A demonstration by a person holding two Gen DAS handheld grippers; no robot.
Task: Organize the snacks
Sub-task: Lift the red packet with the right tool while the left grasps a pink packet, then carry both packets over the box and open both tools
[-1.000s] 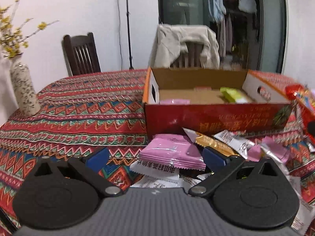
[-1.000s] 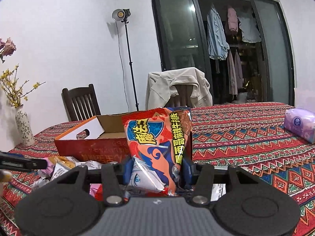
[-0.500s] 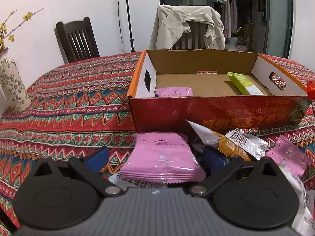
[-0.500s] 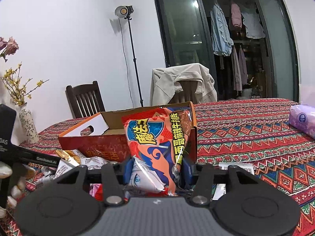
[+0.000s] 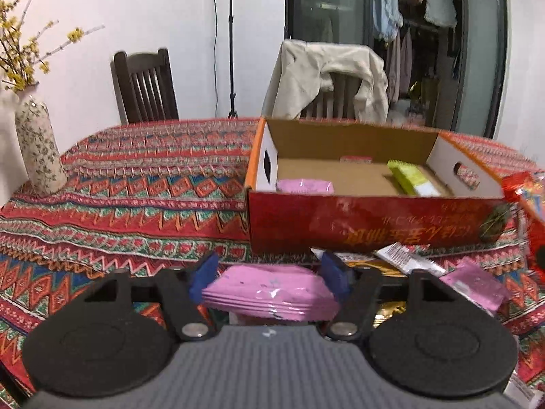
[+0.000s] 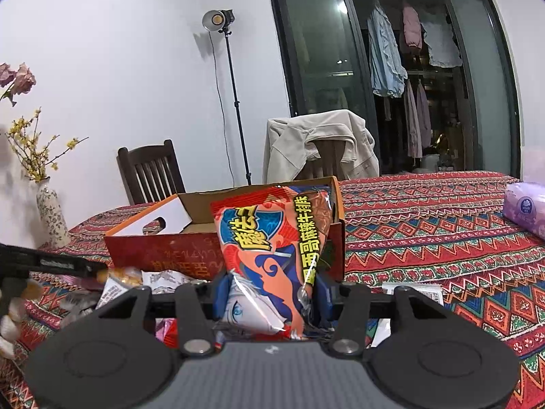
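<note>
Since the earlier frame, the left gripper (image 5: 269, 271) has drawn its blue fingers (image 5: 203, 272) in from a wide spread, and its jaws are closing on the pink snack packet (image 5: 270, 293), which now sits squarely between them at the lower centre of the left wrist view; the pads look to be touching its two ends. Behind it, across the middle of the frame, stands the red cardboard box (image 5: 368, 226) with its top open. Inside lie another pink packet (image 5: 305, 185) at the near left corner and a green packet (image 5: 410, 177) toward the right. Below the box's front wall, at the lower right, loose wrappers lie on the patterned tablecloth (image 5: 136, 197): a silver sachet (image 5: 407, 260) and a further pink one (image 5: 475, 288). A flowered vase (image 5: 39, 148) stands at the left edge.

In the right wrist view, the right gripper (image 6: 269, 294) is clamped on the lower part of an orange-and-blue snack bag (image 6: 272, 248), which stands upright at the centre of the frame and hides part of the box (image 6: 163, 250) behind it. The left gripper's black body (image 6: 51, 262) juts in from the left edge, with blurred fingers of a hand (image 6: 13, 310) below it. A purple tissue pack (image 6: 526, 209) lies at the right edge, well apart from the box.
</note>
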